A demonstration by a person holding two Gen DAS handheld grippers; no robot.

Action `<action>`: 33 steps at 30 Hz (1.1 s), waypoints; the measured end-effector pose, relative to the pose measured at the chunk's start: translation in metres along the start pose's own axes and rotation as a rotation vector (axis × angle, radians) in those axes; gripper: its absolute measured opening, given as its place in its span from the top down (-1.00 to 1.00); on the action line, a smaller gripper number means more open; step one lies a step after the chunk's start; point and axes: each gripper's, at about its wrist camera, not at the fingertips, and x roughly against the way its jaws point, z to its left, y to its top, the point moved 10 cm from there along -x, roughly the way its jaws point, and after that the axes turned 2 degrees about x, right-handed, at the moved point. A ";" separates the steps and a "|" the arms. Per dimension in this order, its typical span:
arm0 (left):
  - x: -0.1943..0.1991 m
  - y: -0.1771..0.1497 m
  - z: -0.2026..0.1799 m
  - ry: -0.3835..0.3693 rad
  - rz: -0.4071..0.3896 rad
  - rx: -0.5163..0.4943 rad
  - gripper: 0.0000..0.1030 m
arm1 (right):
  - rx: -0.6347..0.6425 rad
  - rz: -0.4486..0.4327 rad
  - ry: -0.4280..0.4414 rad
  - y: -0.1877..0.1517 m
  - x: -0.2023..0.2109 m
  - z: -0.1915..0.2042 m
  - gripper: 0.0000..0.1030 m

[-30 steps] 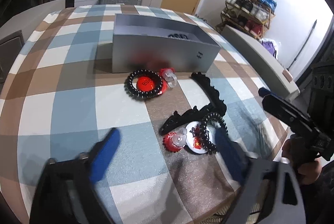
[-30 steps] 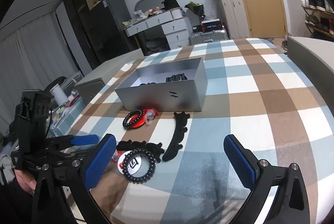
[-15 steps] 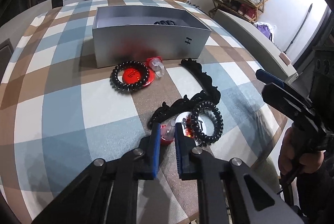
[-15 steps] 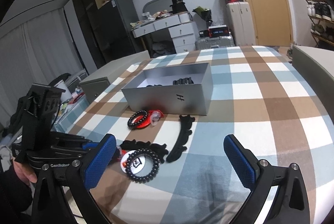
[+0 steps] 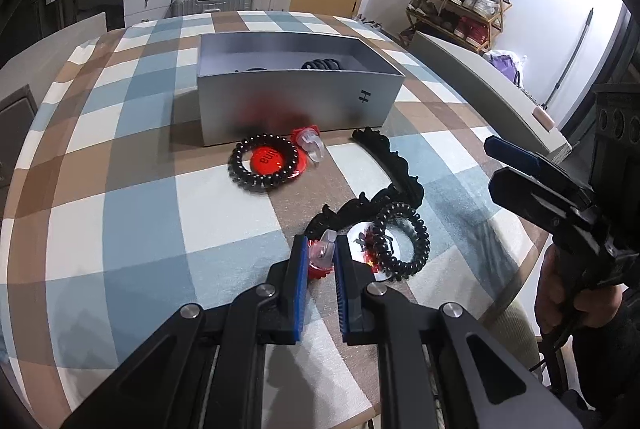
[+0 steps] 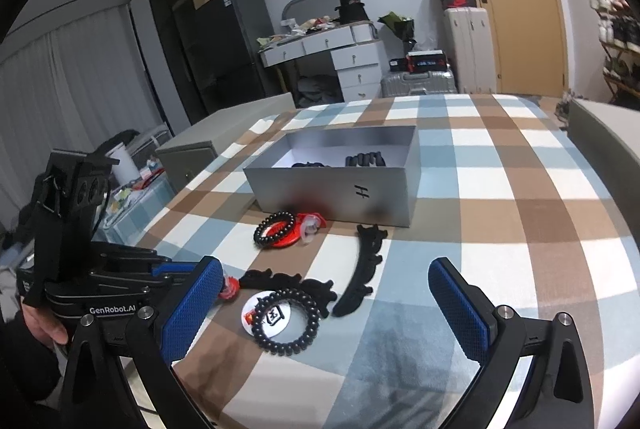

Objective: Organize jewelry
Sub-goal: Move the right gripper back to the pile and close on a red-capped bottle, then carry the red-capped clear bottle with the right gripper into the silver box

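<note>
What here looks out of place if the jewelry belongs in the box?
Most pieces lie loose on the tablecloth outside the grey box: two coiled bands, black headbands. The left gripper pinches a small red clip.

Lower half of a small red-and-clear clip (image 5: 321, 256) hidden between the left gripper's (image 5: 320, 261) blue pads, silver box's (image 5: 296, 105) contents mostly screened by its front wall, dark shapes inside unidentifiable, white badge (image 6: 269, 316) print too small to read, right gripper (image 6: 326, 303) frame cut off below.
</note>
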 end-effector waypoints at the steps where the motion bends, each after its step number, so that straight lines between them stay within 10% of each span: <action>1: 0.002 0.000 0.001 0.001 -0.005 0.002 0.84 | 0.001 0.001 0.000 0.000 -0.001 0.000 -1.00; 13: 0.023 0.009 0.035 0.049 -0.077 0.085 0.84 | 0.016 0.099 0.121 0.013 -0.046 0.035 -0.91; 21: 0.032 0.009 0.053 0.032 -0.110 0.146 0.84 | 0.003 0.235 0.103 0.002 -0.102 0.028 0.12; 33: 0.036 0.010 0.062 0.027 -0.125 0.160 0.84 | -0.030 0.277 0.087 -0.005 -0.114 0.017 0.87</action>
